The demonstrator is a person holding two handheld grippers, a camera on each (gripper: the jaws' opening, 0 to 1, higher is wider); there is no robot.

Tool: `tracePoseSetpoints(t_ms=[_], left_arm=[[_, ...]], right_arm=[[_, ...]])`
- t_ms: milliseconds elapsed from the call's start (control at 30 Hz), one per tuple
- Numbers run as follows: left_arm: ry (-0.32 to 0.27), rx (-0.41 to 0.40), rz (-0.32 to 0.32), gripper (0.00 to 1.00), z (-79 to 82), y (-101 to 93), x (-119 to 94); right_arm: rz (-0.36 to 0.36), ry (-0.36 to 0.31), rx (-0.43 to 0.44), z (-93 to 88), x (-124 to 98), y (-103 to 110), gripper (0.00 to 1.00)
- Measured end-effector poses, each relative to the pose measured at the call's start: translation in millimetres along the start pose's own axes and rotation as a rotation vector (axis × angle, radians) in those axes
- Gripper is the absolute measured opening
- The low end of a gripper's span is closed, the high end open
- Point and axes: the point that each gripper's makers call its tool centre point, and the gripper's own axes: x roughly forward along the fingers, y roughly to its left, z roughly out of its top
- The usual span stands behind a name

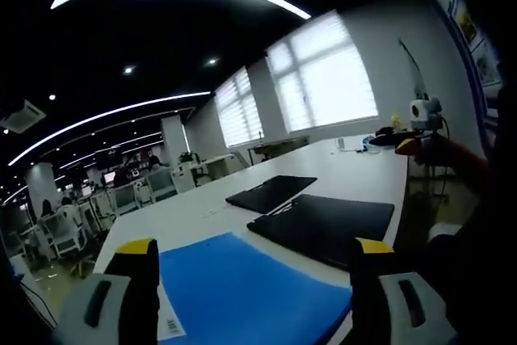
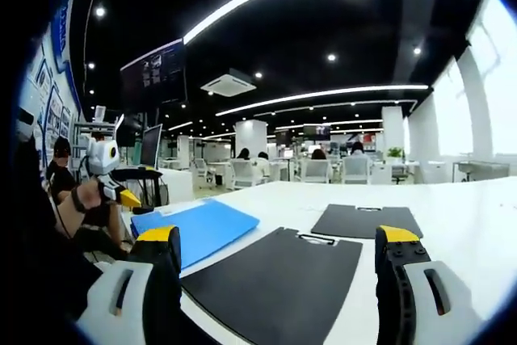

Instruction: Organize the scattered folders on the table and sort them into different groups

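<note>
I see 3 folders on the white table (image 2: 485,216). In the left gripper view, the blue folder (image 1: 242,288) lies between my left gripper's (image 1: 254,256) wide-open, empty jaws. In the right gripper view, the large black folder (image 2: 279,276) lies between my right gripper's (image 2: 279,248) open, empty jaws; the small black folder (image 2: 367,220) lies beyond.

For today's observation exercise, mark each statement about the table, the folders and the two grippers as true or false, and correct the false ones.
1. One blue folder lies on the white table. True.
2. Three black folders lie on the table. False: two, a nearer black folder and a farther black folder.
3. The right gripper is shut on a black folder. False: its jaws stand open, holding nothing.
4. The left gripper is open. True.
5. The blue folder lies on top of a black one. False: it lies beside them.
</note>
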Motion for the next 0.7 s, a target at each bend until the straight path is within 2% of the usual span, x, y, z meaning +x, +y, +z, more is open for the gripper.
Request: tracePoseSetpoints(t_ms=[267,600,667,700], left_arm=[[-0.003,0.007,-0.028,0.99,11.9,-4.3,14.5],[-0.008,0.043,-0.068,0.99,23.8,-7.0,37.3],[-0.006,0.034,-0.092,0.99,27.6,-7.9,44.9],[0.003,0.002,-0.097,0.99,28.5,-6.4,49.6]], right_arm=[[-0.02,0.017,0.011,-0.4,3.6,-10.1,0.98],[-0.057,0.017,0.008,0.6,24.1,-48.0,0.98],[-0.059,0.015,0.006,1.9,31.4,-54.5,0.98],[-0.058,0.016,0.006,2.0,35.0,-57.6,0.98]])
